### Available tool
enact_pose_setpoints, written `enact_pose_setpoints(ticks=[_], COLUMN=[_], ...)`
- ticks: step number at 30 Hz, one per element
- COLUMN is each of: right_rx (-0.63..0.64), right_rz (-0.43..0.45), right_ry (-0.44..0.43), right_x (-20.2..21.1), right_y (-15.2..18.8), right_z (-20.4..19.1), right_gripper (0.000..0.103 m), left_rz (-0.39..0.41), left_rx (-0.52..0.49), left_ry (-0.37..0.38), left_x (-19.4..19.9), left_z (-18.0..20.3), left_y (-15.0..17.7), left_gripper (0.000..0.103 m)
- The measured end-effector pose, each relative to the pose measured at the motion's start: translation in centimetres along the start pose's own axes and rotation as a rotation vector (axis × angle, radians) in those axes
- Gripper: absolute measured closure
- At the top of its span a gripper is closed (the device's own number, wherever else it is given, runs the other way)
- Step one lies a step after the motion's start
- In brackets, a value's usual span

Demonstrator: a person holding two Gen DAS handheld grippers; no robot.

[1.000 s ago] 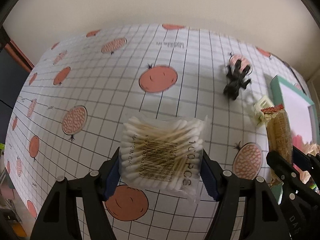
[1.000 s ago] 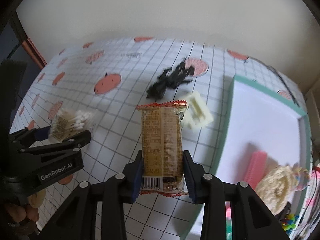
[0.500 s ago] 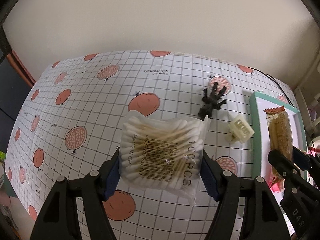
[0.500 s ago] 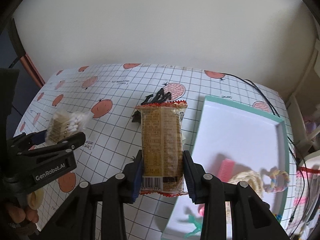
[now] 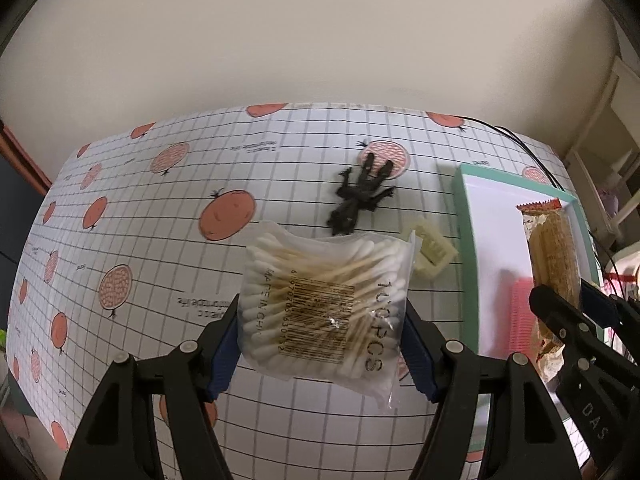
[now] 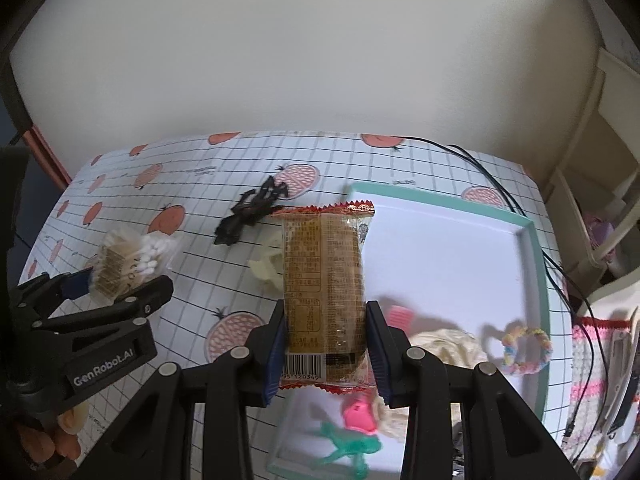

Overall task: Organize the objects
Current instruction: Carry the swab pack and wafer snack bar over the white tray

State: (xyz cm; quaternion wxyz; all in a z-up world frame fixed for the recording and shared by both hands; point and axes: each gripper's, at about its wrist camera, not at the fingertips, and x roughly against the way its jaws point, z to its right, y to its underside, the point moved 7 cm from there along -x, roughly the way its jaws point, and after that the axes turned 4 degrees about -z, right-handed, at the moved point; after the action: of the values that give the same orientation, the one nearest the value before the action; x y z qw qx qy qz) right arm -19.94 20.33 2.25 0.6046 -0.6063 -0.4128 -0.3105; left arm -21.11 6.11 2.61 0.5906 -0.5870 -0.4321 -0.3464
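Observation:
My left gripper is shut on a clear bag of cotton swabs, held above the grid-patterned tablecloth. My right gripper is shut on a brown snack packet with red crimped ends, held lengthwise over the left edge of the white tray with a teal rim. In the right wrist view the left gripper and its swab bag hang at the far left. In the left wrist view the right gripper and the snack packet are over the tray.
A black toy lizard and a cream hair clip lie on the cloth left of the tray. Inside the tray are a pink comb, a cream scrunchie, a pastel bracelet and a green toy. A black cable runs behind the tray.
Both grippers have risen and moved right toward the tray, still holding their loads. The snack packet now hangs over the tray's left edge, and more of the wall shows.

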Motion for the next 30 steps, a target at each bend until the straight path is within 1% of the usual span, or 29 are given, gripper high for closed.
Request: enact_pose_setpoints(ticks=[4, 20, 30], right_rx=[-0.029, -0.153, -0.228], right_rz=[0.006, 0.009, 0.012], right_ry=[0.009, 0.089, 0.113], right_x=[0.2, 0.6, 0.8], right_y=[0.0, 0.8, 0.9], right_z=[1.8, 9.8, 13.3], right_gripper=[0.064, 0.064, 0.064], left_rz=[0.002, 0.049, 0.080], left_rx=[-0.018, -0.115, -0.166], left_ry=[0.009, 0.108, 0.155], left_x=[0.0, 0.4, -0.1], left_z=[1.3, 8.4, 12.1], left_y=[-0.1, -0.3, -0.4], left_gripper=[0.031, 0.031, 0.031])
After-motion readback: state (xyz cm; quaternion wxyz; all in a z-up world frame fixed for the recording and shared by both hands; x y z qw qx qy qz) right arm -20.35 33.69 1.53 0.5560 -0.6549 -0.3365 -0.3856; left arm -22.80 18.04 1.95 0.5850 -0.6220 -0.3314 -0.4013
